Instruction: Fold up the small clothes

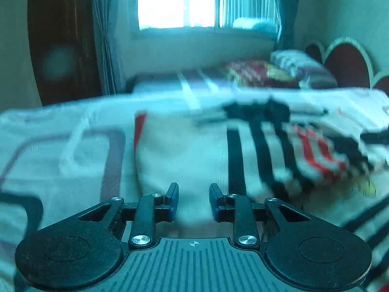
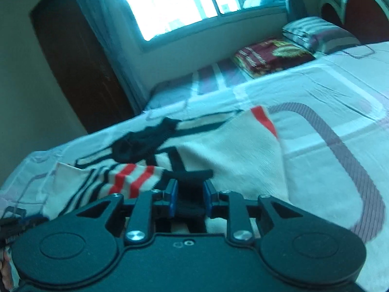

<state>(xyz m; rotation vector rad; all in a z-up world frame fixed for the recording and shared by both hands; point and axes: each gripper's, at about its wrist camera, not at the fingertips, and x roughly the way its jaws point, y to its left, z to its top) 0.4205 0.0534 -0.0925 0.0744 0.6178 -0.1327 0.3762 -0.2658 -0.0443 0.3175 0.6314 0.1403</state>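
A small cream garment (image 1: 194, 150) with black stripes and a red-striped part lies spread on the bed (image 1: 60, 126), filling the middle of the left wrist view and running toward its right edge, where it bunches into blurred folds. In the right wrist view the same garment (image 2: 231, 150) sits at centre, a red patch at its upper right corner and a dark collar-like part at upper left of it.

The left gripper (image 1: 194, 200), low at the bottom centre of its frame, points level across the cloth with its blue-padded fingers (image 1: 173, 194) parted and nothing between them. The right gripper (image 2: 189, 198) is tilted, the room leaning in its view; a black edge of the garment sits between its fingers (image 2: 171, 194), which look clamped on it.

Beyond, in the upper right of both views, a folded red cloth (image 2: 269, 56) and a striped pillow (image 2: 313, 32) lie by the headboard (image 2: 357, 9), under the window (image 2: 167, 2).
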